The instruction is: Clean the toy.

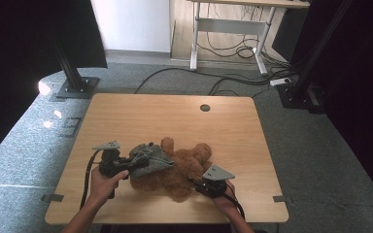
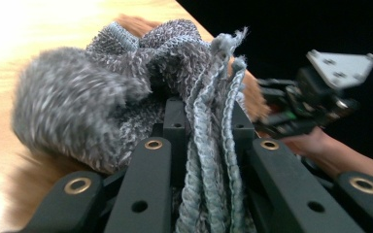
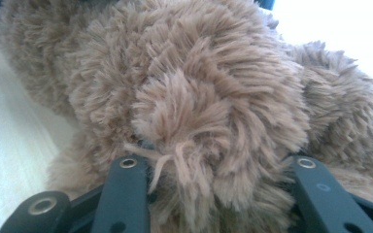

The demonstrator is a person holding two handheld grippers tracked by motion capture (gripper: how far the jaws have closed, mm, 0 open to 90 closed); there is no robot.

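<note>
High view: wood table (image 1: 141, 116) on grey carpet, desk (image 1: 233, 22) at top. Bear (image 1: 187, 167) lower centre. Left gripper (image 1: 135, 162) reaches in level from the left, right gripper (image 1: 197, 183) from lower right.
Left gripper view: jaws clamp grey knit (image 2: 175, 63), probably the bear's garment.
Right gripper view: jaws squeeze the bear's fur.
</note>
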